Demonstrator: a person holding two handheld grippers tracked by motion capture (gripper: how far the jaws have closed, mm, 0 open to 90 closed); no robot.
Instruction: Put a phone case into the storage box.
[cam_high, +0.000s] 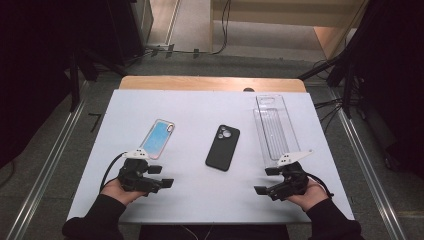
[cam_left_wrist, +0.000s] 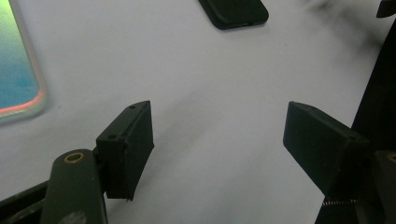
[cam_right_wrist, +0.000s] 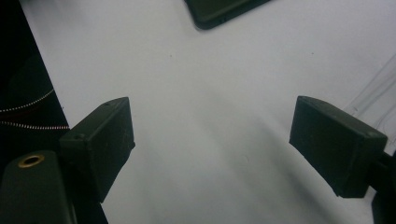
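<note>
High view shows the left gripper (cam_high: 167, 183) and right gripper (cam_high: 260, 190) both spread and empty, low on the white worktop (cam_high: 200, 107). The matte black phone case (cam_high: 222, 147) lies flat between them, camera cutout up; a shallow pinch could slide it toward the clear plastic tray (cam_high: 274, 127).

The table (cam_high: 200, 107) top is a smooth, matt white sheet – bare wood shows along its far edge. At centre, the black phone case (cam_high: 223, 147) looks matt, rubbery. The left case (cam_high: 157, 138) is glossy, blue with a clear rim. Far right, the clear plastic tray (cam_high: 274, 127) is shiny – ribbed inside.
</note>
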